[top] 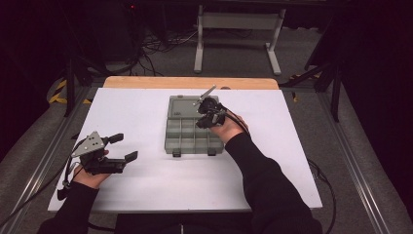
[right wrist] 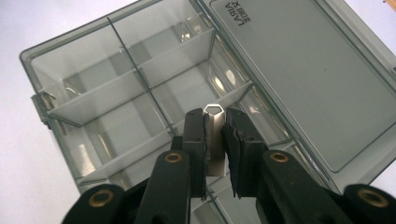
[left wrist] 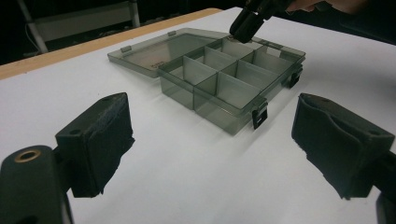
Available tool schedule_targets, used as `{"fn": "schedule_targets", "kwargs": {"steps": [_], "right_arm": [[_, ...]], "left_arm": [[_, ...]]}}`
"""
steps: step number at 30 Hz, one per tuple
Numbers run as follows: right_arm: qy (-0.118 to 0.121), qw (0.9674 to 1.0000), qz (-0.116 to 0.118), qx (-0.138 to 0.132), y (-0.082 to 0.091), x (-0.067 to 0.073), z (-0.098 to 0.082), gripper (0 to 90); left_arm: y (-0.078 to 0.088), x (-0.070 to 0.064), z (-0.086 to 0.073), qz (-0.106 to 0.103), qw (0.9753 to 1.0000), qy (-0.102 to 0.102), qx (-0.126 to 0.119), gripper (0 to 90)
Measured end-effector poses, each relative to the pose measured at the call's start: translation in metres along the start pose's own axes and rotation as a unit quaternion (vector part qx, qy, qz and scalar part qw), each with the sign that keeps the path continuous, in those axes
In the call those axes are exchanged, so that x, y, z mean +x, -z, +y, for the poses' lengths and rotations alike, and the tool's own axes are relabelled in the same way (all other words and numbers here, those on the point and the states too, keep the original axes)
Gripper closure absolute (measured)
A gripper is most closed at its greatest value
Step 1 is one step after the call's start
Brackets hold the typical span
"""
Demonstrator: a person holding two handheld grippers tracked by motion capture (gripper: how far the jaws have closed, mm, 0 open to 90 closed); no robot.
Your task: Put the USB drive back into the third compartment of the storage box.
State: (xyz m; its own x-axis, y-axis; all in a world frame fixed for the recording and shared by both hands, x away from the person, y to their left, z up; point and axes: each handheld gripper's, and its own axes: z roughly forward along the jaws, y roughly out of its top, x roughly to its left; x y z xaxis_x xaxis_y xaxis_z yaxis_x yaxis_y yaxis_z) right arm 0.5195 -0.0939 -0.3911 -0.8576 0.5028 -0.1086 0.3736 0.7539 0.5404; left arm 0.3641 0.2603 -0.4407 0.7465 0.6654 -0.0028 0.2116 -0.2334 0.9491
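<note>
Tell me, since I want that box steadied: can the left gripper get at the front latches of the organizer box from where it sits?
Probably yes. The left gripper is open and bare white table lies between it and the organizer box; its front latches face it. The right gripper works farther back.

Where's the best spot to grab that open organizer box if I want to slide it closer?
Take the organizer box by its near front wall between the two black latches, coming from the left tool's side: that thin upright wall is exposed, while the open lid lies flat behind.
</note>
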Motion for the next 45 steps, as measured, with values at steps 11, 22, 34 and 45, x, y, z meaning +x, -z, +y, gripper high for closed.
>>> {"fn": "schedule_targets", "kwargs": {"steps": [11, 22, 34, 45], "right_arm": [[-0.006, 0.9999, -0.004, 0.012, -0.010, -0.005, -0.002, 79.3], [-0.013, 0.9997, -0.005, 0.021, -0.018, -0.009, -0.003, 79.2], [-0.014, 0.9994, 0.000, 0.031, -0.026, -0.009, -0.003, 79.1], [-0.011, 0.9993, 0.002, 0.035, -0.028, -0.008, -0.002, 78.7]], "left_arm": [[0.000, 0.000, 0.000, 0.001, 1.0000, 0.000, 0.000, 13.2], [0.000, 0.000, 0.000, 0.001, 1.0000, 0.000, 0.000, 13.2], [0.000, 0.000, 0.000, 0.000, 1.0000, -0.001, 0.000, 13.2], [-0.001, -0.001, 0.000, -0.002, 1.0000, 0.001, -0.001, 13.2]]}}
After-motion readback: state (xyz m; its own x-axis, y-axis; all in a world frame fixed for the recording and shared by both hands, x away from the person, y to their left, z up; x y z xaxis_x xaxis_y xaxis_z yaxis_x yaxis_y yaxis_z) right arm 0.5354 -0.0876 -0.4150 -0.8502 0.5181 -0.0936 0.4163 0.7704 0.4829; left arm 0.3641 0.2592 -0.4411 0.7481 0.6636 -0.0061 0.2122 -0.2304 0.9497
